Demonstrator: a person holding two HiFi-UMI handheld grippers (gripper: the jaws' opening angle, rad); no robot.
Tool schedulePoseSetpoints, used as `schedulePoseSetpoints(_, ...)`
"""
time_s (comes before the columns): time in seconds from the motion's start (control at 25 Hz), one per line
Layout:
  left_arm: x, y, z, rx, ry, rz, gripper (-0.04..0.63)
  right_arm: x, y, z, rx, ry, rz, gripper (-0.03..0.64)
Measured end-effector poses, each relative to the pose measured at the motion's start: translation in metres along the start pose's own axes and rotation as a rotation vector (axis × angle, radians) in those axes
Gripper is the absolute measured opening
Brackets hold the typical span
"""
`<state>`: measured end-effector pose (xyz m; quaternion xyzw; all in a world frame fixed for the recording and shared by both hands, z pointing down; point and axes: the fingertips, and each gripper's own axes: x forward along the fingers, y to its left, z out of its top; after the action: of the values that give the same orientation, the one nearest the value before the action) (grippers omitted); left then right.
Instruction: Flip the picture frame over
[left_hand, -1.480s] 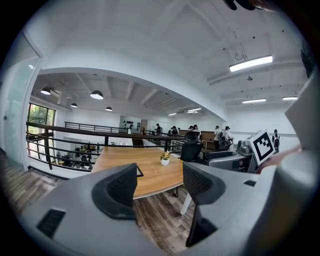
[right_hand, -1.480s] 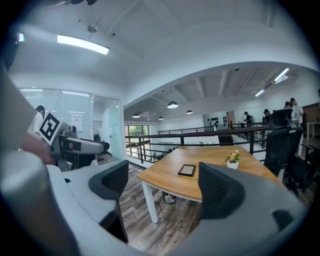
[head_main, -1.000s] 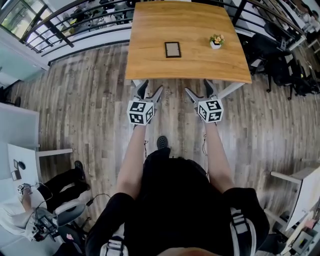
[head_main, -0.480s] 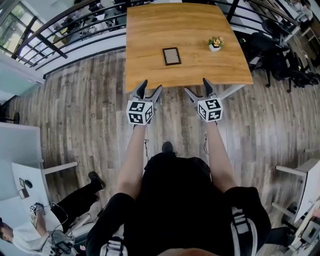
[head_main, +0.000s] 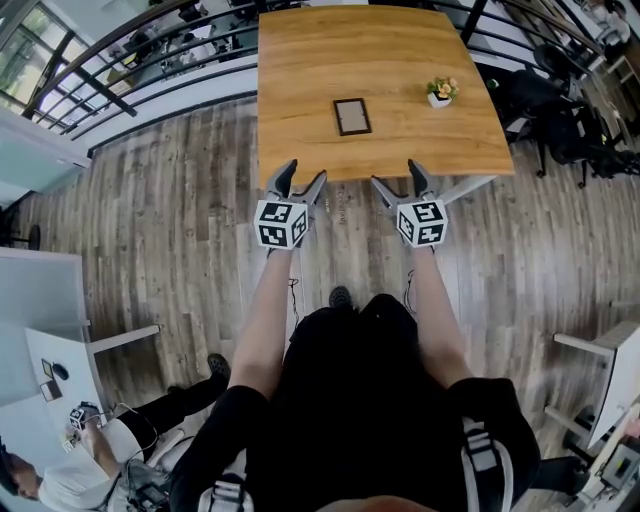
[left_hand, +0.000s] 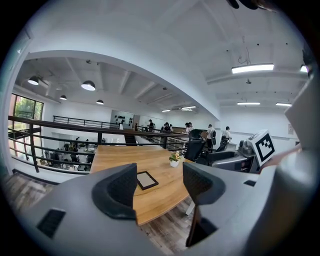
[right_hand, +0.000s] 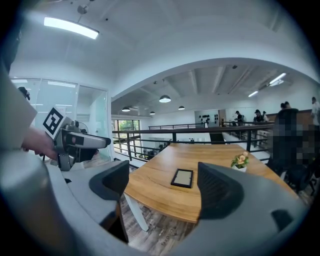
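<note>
Picture frame (head_main: 351, 116) flat on table (head_main: 300, 60): looks light, rigid, maybe glazed; pinch one edge. Left gripper (head_main: 299, 180) and right gripper (head_main: 398, 181) wide, empty.

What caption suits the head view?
Open left gripper and open right gripper near a wooden table bearing a picture frame.

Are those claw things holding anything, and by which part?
Nothing. Left gripper and right gripper are open, empty; the picture frame lies on the table.
</note>
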<state>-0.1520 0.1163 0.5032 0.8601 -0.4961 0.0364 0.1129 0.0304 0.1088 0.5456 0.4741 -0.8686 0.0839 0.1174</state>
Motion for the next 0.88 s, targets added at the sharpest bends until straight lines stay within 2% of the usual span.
schedulePoseSetpoints(0.4, 0.021, 0.007, -0.006, -0.009, 0.019, 0.029, 0.291, 0.020, -0.018, -0.002, 0.016, 0.006, 0.022, 0.425)
schedulePoseSetpoints(0.88, 0.083, 0.022, 0.011, -0.014, 0.029, 0.086, 0.291, 0.077, -0.070, 0.013, 0.026, 0.021, 0.086, 0.422)
